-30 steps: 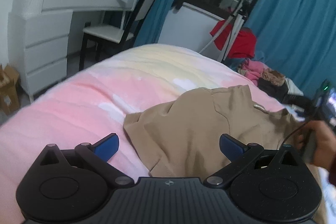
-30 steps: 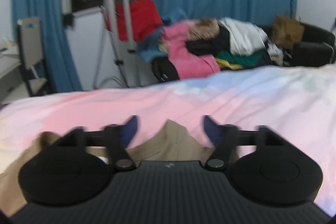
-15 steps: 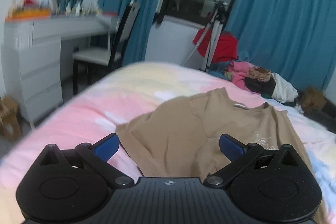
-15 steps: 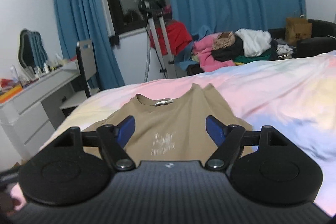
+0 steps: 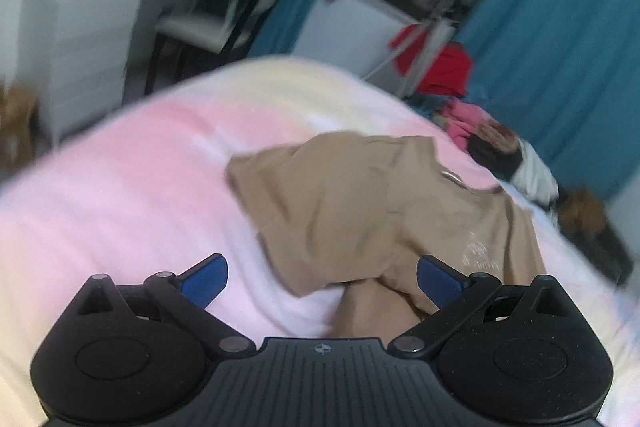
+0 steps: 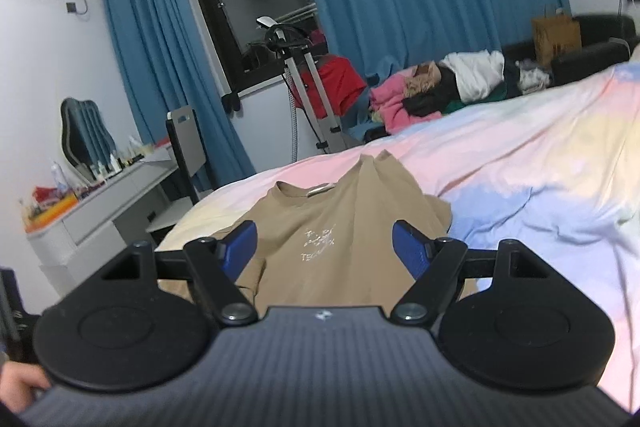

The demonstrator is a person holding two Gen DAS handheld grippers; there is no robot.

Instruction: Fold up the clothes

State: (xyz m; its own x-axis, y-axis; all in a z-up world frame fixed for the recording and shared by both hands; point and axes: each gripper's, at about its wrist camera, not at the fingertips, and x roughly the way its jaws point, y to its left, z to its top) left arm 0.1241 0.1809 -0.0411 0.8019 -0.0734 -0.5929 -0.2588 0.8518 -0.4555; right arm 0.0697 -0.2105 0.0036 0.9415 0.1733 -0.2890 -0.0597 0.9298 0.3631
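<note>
A tan T-shirt (image 5: 360, 203) lies face up on the pink pastel bedcover (image 5: 140, 195), its left sleeve rumpled and a fold of hem bunched near my left gripper (image 5: 322, 281). That gripper is open, hovering just short of the cloth, its blue pads wide apart; the view is blurred. In the right wrist view the T-shirt (image 6: 332, 223) shows its collar label and white chest print. My right gripper (image 6: 326, 247) hangs over the lower part of the shirt, jaws opening, with nothing pinched between them.
A pile of clothes (image 6: 440, 87) lies beyond the bed, beside a tripod stand (image 6: 300, 75) with a red garment. A white dresser (image 6: 100, 203) and a chair (image 6: 184, 143) stand at the left. A hand (image 6: 20, 383) shows at the bottom left corner.
The right gripper swung from facing the clothes pile to looking along the shirt from its lower end. The left view rolled and blurred, and the person's hand left its right edge.
</note>
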